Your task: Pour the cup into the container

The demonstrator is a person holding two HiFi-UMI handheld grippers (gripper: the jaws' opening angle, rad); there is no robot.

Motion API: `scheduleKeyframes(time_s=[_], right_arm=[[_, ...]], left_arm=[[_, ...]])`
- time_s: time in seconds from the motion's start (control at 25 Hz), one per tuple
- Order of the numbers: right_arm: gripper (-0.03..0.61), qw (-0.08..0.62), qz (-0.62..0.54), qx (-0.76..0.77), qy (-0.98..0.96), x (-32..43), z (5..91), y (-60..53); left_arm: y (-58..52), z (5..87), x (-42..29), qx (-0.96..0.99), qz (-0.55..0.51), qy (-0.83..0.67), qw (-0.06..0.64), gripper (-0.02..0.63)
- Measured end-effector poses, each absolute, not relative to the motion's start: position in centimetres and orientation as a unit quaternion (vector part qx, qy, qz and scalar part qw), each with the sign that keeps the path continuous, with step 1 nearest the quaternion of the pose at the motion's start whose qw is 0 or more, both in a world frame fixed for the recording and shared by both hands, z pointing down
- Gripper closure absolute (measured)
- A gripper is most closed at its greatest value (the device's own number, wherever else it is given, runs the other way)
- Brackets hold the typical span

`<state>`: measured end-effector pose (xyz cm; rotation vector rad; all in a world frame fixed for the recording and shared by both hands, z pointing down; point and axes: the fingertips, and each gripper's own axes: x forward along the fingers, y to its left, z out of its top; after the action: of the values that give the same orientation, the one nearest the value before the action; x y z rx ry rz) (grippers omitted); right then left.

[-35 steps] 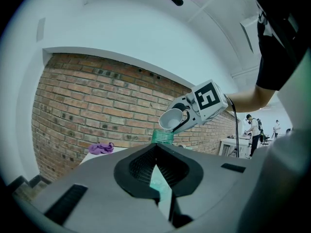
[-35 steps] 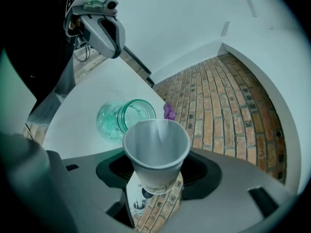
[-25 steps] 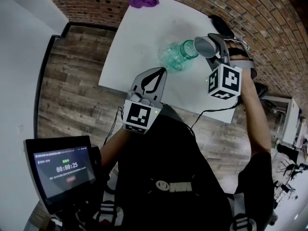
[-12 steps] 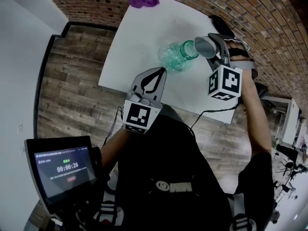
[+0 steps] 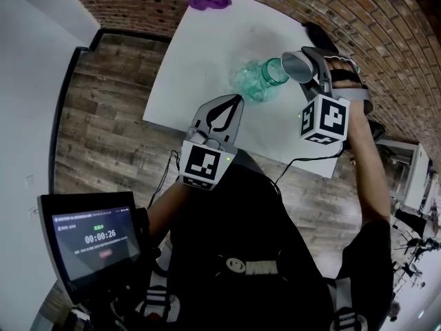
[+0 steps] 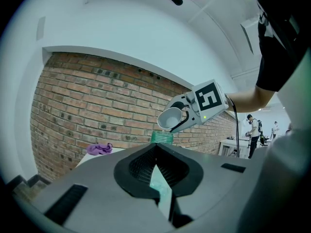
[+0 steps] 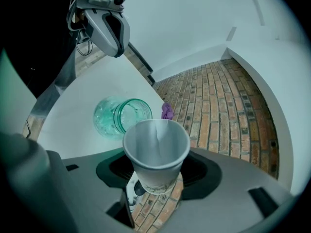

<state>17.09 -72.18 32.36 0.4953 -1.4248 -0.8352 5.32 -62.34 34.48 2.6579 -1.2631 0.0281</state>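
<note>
In the head view, the right gripper (image 5: 308, 61) grasps a white paper cup (image 5: 295, 66), tipped just above the green glass jar (image 5: 256, 81) on the white table (image 5: 200, 54). The left gripper (image 5: 234, 101) is clenched on nothing. The left gripper view shows the cup's lip over the jar's mouth. In the right gripper view the rim looks offset, so centring it and rolling slowly seems wise.

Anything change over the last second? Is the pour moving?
Nothing visibly moved. The screen timer ticked up one second, and the head view shifted slightly. Unchanged: right gripper clamped on the tipped paper cup above the green glass jar; left gripper shut, empty, near the jar.
</note>
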Motion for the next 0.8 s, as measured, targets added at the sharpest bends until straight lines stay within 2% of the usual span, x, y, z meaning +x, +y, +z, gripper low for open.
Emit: scheduleKeyframes(time_s=[0.8], right_arm=[[0.318, 0.662, -0.389, 0.205, -0.607, 16.98, 32.43, -72.29]], left_arm=[[-62.38, 34.54, 5.39, 0.898, 0.008, -0.428, 0.102, 0.612]])
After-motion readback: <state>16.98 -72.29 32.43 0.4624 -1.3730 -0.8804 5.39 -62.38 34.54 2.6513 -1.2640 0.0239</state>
